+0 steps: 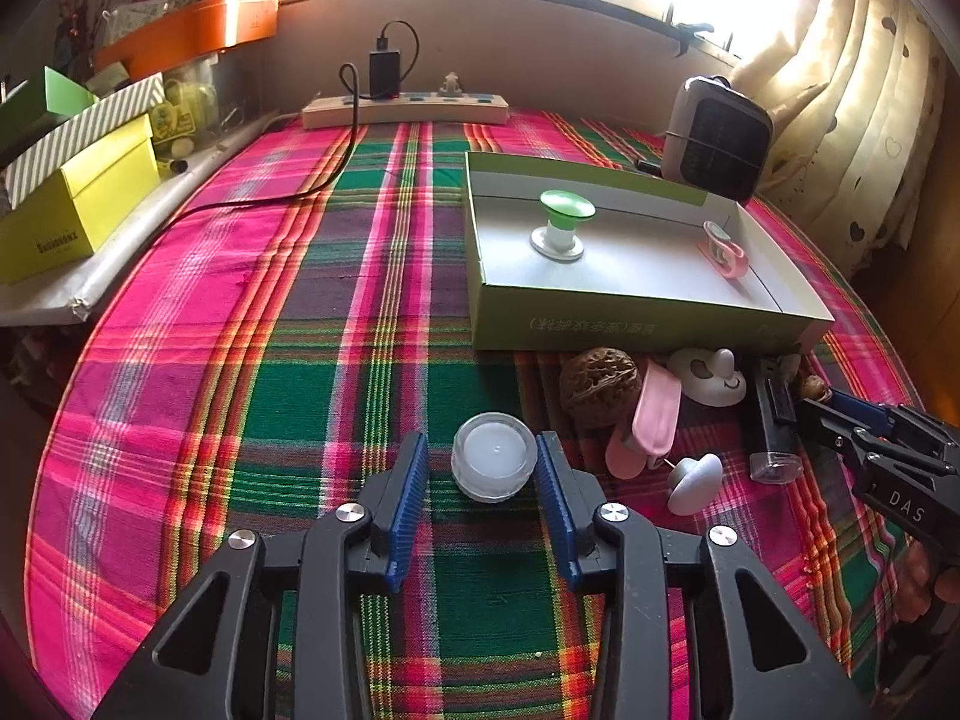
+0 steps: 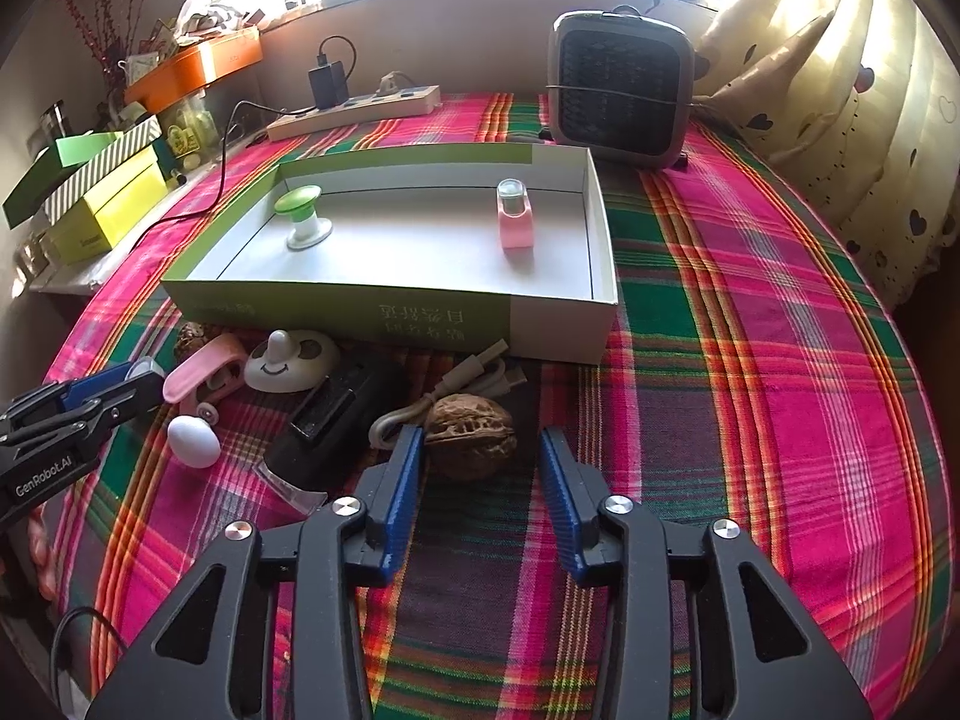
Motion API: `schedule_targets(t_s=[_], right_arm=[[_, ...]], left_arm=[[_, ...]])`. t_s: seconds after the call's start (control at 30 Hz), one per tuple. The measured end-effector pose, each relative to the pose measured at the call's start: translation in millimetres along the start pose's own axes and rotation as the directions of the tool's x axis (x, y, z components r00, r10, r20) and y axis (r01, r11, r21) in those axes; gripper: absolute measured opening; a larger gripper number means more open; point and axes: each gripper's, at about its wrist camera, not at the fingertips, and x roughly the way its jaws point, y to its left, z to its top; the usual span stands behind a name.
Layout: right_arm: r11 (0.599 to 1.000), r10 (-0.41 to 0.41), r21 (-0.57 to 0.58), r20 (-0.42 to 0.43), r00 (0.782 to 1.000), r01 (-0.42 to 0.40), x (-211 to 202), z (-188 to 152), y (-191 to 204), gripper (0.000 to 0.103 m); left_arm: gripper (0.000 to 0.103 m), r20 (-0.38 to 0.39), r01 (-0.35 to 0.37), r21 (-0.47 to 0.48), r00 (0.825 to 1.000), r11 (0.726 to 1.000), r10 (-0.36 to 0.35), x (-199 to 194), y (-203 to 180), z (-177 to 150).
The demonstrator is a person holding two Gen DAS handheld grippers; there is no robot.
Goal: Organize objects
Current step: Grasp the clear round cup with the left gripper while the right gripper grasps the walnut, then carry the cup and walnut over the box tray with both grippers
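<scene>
An open green-and-white box (image 1: pixel 648 315) (image 2: pixel 384 315) stands on the plaid cloth and holds a green-topped spool (image 1: pixel 563 222) (image 2: pixel 302 216) and a pink clip (image 1: pixel 726 249) (image 2: pixel 516 219). My left gripper (image 1: pixel 483 468) is open, its jaws standing either side of a small clear jar with a white lid (image 1: pixel 494 462). My right gripper (image 2: pixel 480 456) is open around a walnut (image 2: pixel 471 435), which touches the left finger. A second walnut (image 1: pixel 597 384) lies in front of the box.
In front of the box lie a pink clip (image 1: pixel 645 426) (image 2: pixel 201 369), a white smiley hook (image 1: pixel 708 375) (image 2: pixel 291 360), a white knob (image 1: pixel 693 483) (image 2: pixel 193 432), a black lighter-like device (image 1: pixel 774 420) (image 2: pixel 336 414) and a white cable (image 2: pixel 474 375). A heater (image 2: pixel 621 90), power strip (image 1: pixel 405 108) and stacked boxes (image 1: pixel 78 198) stand at the edges.
</scene>
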Motion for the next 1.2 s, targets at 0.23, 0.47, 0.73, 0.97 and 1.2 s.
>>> schedule_targets(t_s=[0.23,0.47,0.73,0.97,1.2], right_arm=[[1.000,0.000,-0.001,0.001,1.000,0.000,0,0,1,0.032],[1.000,-0.001,-0.001,0.001,1.000,0.001,-1,0,1,0.032],[1.000,-0.001,0.002,0.003,1.000,0.001,-1,-1,1,0.032],[1.000,-0.002,0.005,0.005,1.000,0.002,-2,-1,1,0.032],[1.000,0.003,0.007,0.020,1.000,-0.004,-9,1,-2,0.032]], left_arm=[[0.026,0.002,-0.007,-0.002,1.000,1.000,0.007,0,2,-1],[0.026,0.003,-0.008,-0.002,1.000,1.000,0.008,0,3,0],[0.026,0.002,-0.009,0.000,1.000,1.000,0.009,-1,3,-1],[0.026,0.005,-0.008,0.000,1.000,1.000,0.008,-2,3,-1],[0.026,0.027,0.001,0.009,1.000,1.000,-0.001,-11,0,3]])
